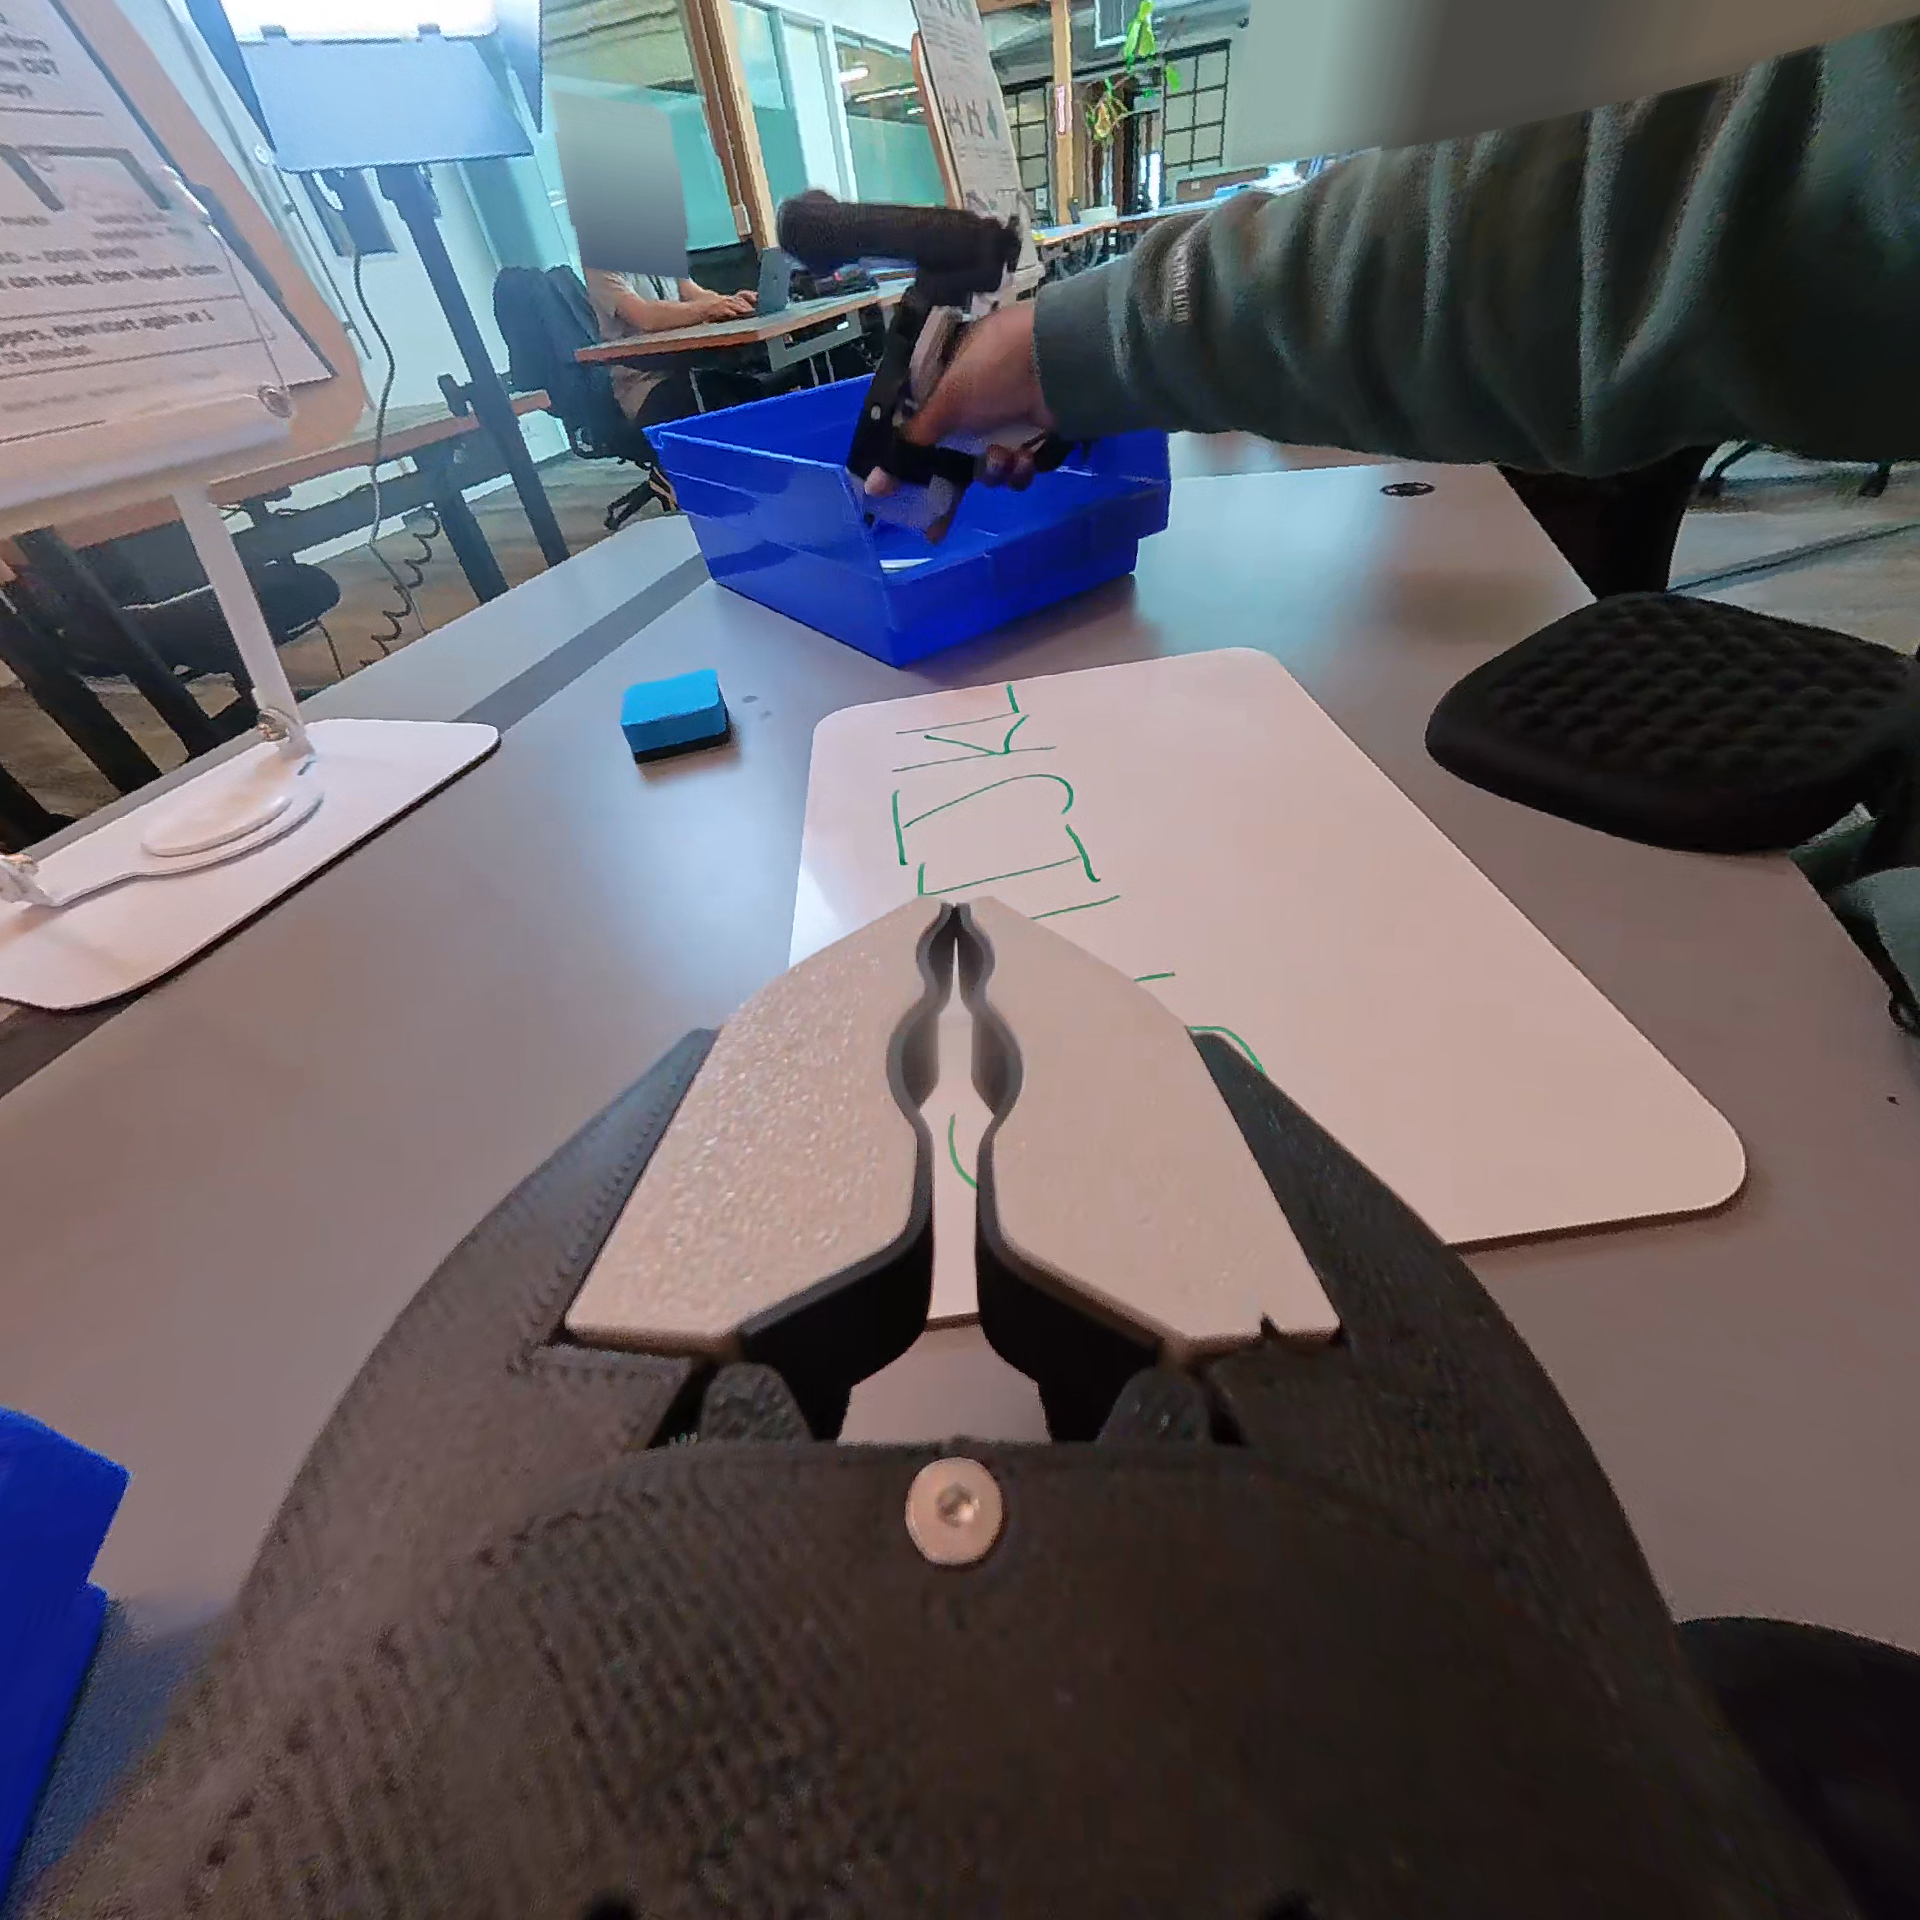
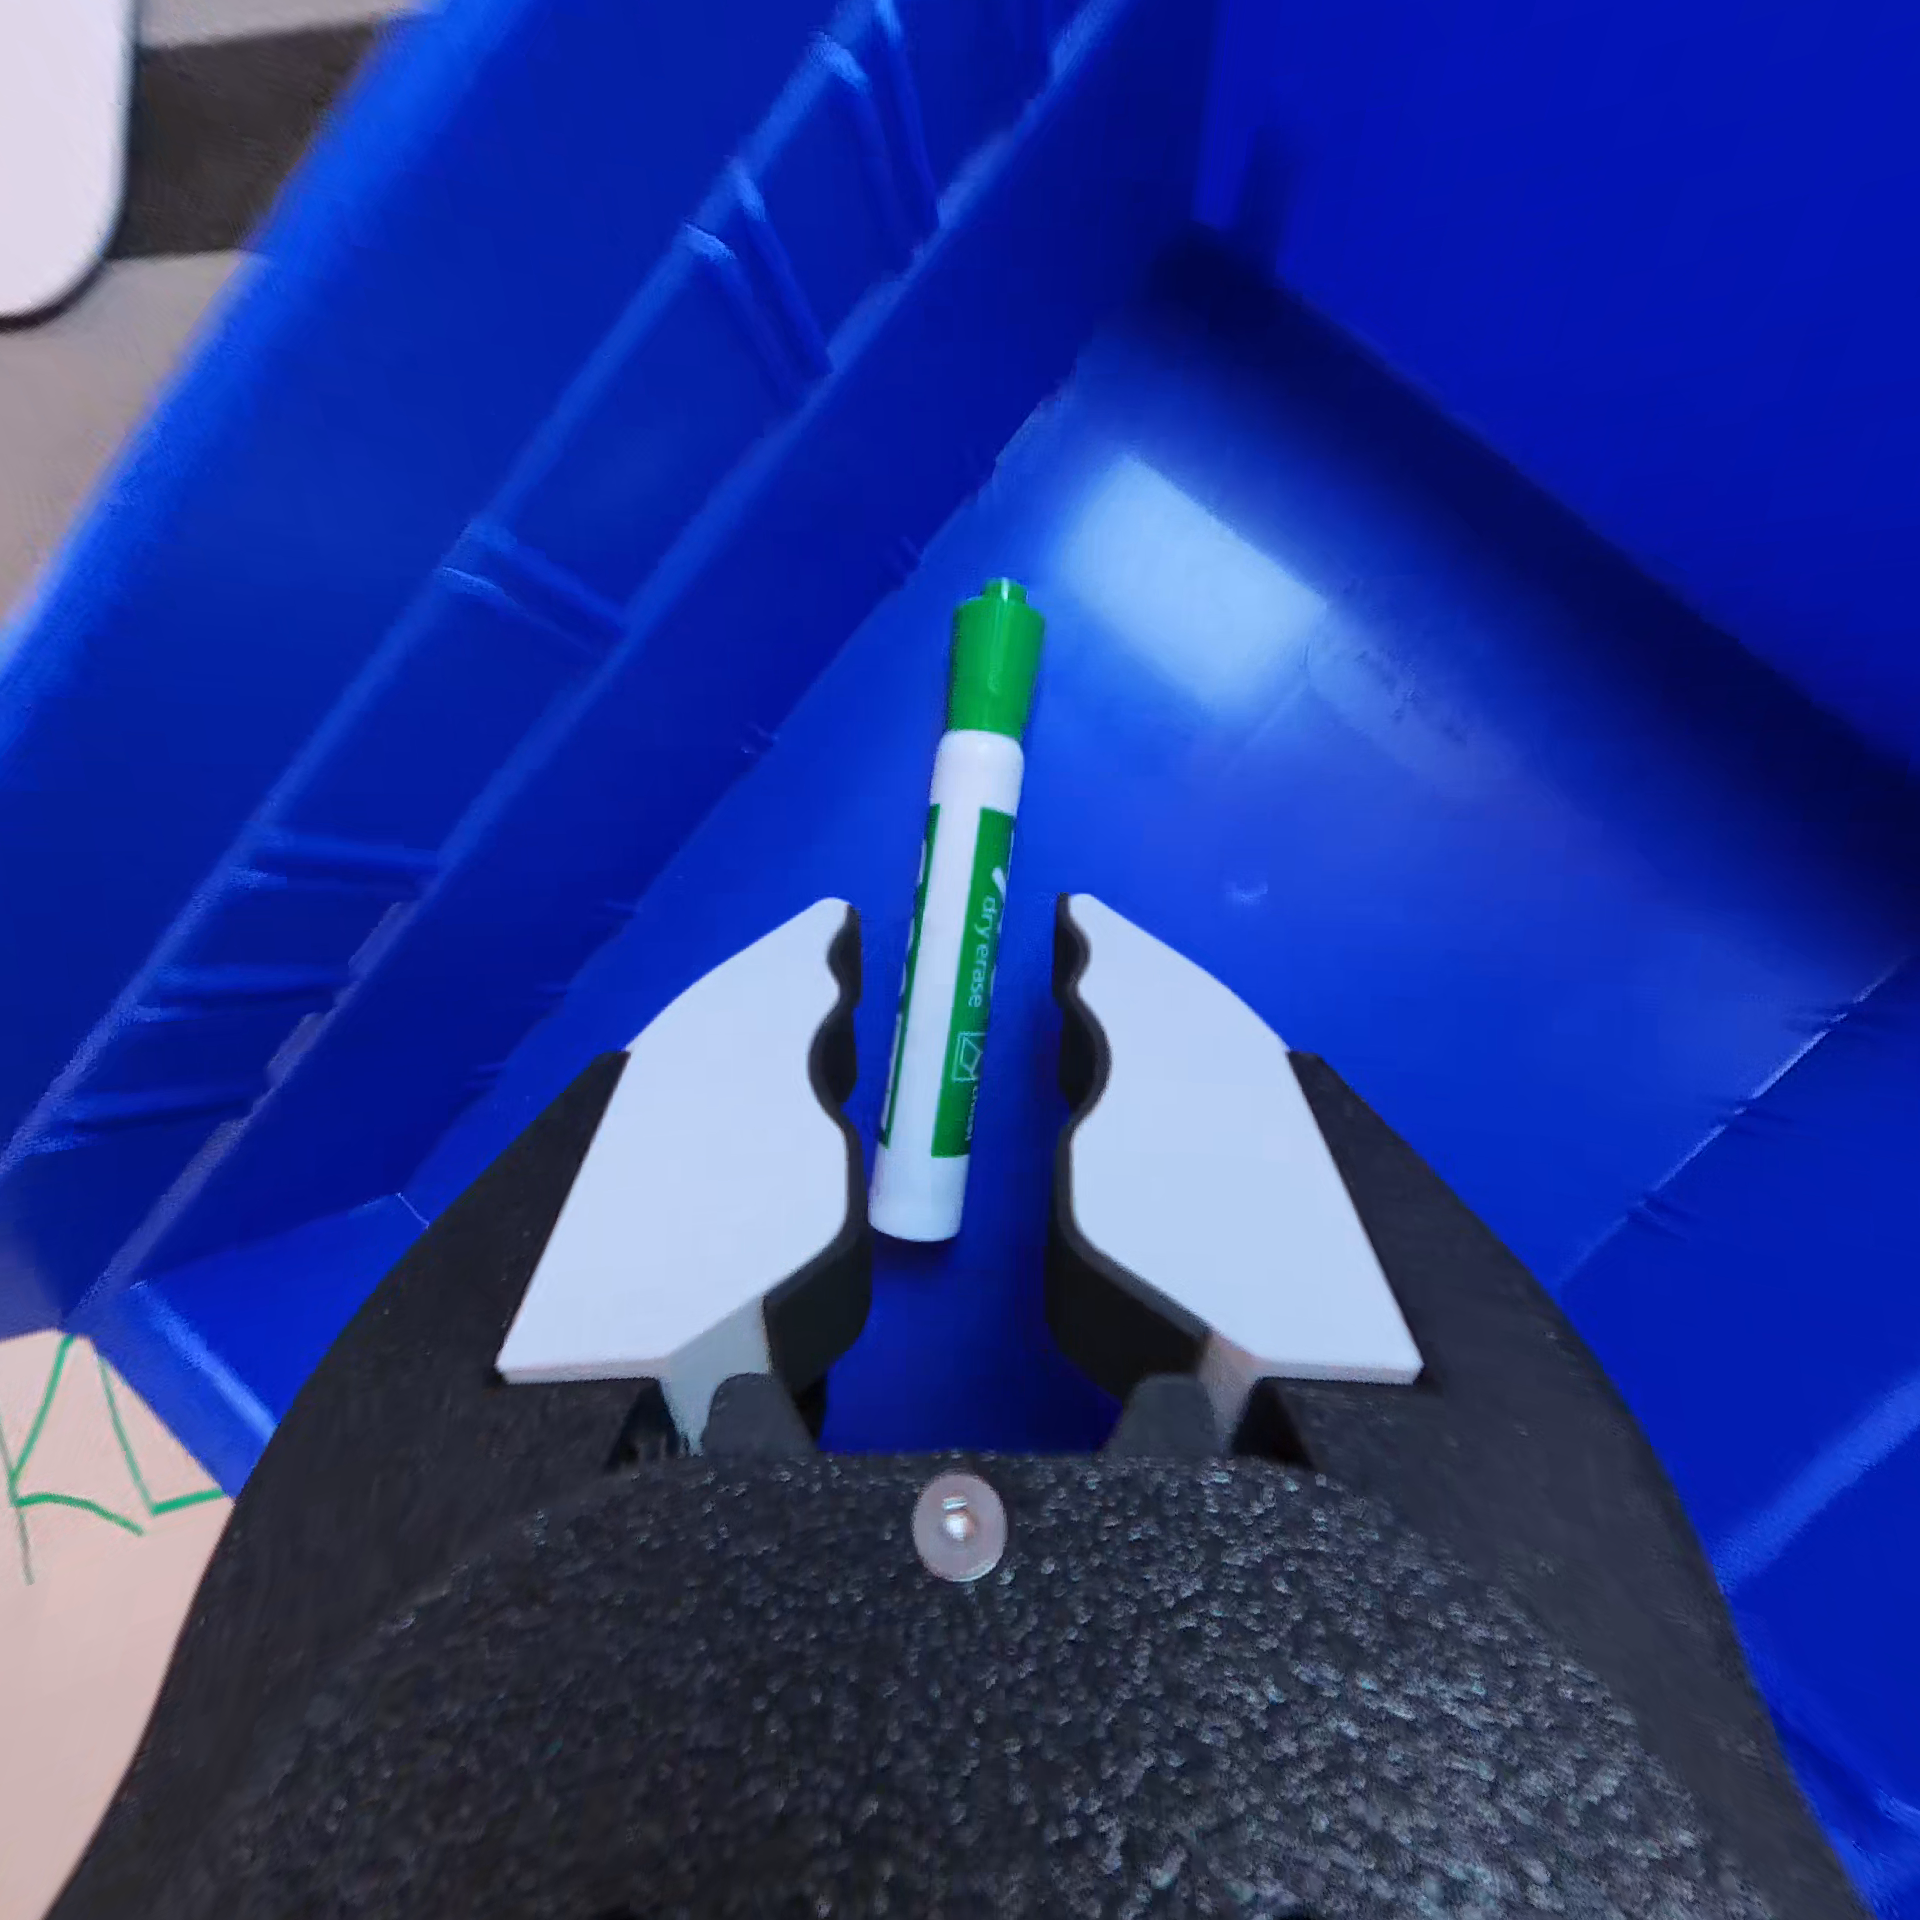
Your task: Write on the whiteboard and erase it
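The white whiteboard (image 1: 1351,935) lies flat on the grey table and bears green writing (image 1: 997,821). My left gripper (image 1: 956,912) is shut and empty, over the board's near left edge. A blue eraser (image 1: 673,713) lies on the table left of the board. My right gripper (image 2: 958,914) is open inside the blue bin (image 2: 1455,520). A capped green dry-erase marker (image 2: 961,935) lies on the bin floor between its fingers, close to the left finger, not gripped. In the left wrist view the right gripper (image 1: 914,488) dips into the bin (image 1: 935,603) behind the board.
A white document stand (image 1: 208,831) stands on the table at the left. A black mesh chair armrest (image 1: 1683,717) sits right of the board. The person's grey-green sleeve (image 1: 1455,312) reaches across above the board. A blue object (image 1: 42,1610) shows at the lower left edge. The gap from one gripper's tips to the other's is roughly 50 centimetres. About 20 centimetres separates my right fingertips from the blue eraser (image 1: 673,713).
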